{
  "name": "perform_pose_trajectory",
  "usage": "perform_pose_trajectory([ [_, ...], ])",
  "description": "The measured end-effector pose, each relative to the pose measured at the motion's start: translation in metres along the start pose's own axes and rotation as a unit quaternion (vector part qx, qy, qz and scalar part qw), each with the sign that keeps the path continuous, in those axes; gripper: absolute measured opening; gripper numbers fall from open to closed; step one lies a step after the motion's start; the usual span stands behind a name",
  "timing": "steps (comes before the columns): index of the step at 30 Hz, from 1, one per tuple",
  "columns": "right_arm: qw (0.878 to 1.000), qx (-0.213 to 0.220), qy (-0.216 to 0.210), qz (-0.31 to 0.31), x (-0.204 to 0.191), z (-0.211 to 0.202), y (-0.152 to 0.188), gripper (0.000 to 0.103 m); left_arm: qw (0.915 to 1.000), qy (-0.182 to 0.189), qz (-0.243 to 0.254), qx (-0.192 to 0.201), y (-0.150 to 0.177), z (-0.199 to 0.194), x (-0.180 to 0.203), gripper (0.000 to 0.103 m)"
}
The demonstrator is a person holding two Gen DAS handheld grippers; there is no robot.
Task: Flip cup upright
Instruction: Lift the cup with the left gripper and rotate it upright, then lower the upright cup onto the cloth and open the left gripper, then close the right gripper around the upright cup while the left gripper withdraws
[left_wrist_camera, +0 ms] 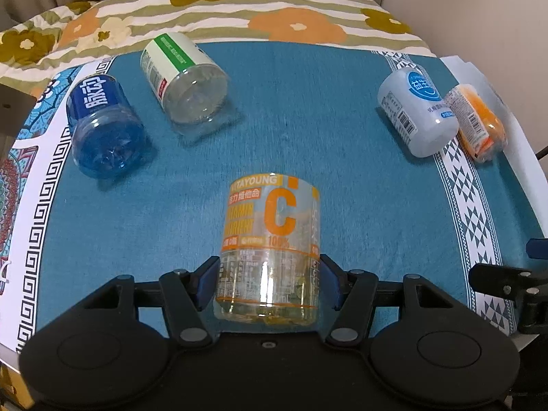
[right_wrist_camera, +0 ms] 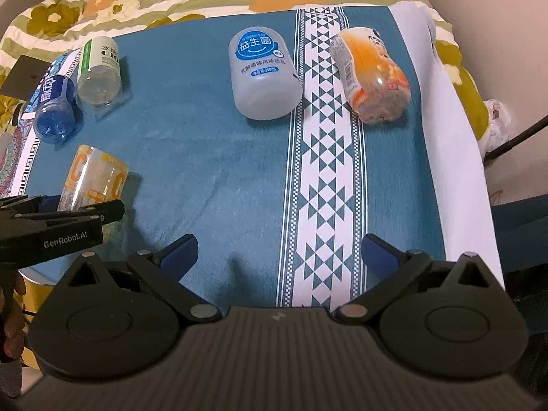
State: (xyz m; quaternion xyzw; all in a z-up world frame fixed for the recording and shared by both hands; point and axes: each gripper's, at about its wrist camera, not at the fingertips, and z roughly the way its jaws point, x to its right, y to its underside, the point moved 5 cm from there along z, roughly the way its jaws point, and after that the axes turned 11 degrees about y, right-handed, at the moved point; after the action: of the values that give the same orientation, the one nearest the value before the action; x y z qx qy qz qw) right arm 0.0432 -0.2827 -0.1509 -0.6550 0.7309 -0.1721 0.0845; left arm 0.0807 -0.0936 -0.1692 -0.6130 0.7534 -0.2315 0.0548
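Note:
A clear cup with an orange "C" label [left_wrist_camera: 272, 239] lies on its side on the teal cloth, its closed base toward the left wrist camera. My left gripper [left_wrist_camera: 269, 279] has its blue pads pressed on both sides of the cup near the base. The same cup shows in the right wrist view [right_wrist_camera: 94, 183] at the left, with the left gripper's black body [right_wrist_camera: 61, 221] around it. My right gripper [right_wrist_camera: 279, 257] is open and empty above the cloth, nearer the front edge.
Four more cut-bottle cups lie on their sides: a blue one [left_wrist_camera: 104, 126], a green-striped clear one [left_wrist_camera: 185, 82], a white one with a blue badge [right_wrist_camera: 263, 75] and an orange one [right_wrist_camera: 371, 75]. A flowered quilt [left_wrist_camera: 274, 10] lies beyond the cloth.

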Motion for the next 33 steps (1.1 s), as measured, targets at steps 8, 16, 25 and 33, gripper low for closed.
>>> perform_pose_trajectory([
  [8, 1.0, -0.003, 0.004, 0.005, -0.003, -0.002, 0.004, 0.103, 0.9998, -0.007, 0.017, 0.008, -0.003, -0.003, 0.003, 0.089],
  [16, 1.0, 0.002, 0.007, 0.013, -0.006, -0.008, 0.003, 0.103, 0.9998, -0.006, 0.02, 0.007, -0.002, -0.007, 0.0, 0.089],
  [25, 1.0, 0.003, 0.008, 0.013, -0.013, -0.01, 0.003, 0.103, 0.9997, -0.007, 0.022, 0.013, -0.003, -0.016, -0.006, 0.089],
  [33, 0.999, 0.012, -0.03, 0.015, -0.026, -0.034, -0.016, 0.103, 0.9993, -0.002, 0.024, 0.028, 0.002, -0.054, -0.012, 0.103],
])
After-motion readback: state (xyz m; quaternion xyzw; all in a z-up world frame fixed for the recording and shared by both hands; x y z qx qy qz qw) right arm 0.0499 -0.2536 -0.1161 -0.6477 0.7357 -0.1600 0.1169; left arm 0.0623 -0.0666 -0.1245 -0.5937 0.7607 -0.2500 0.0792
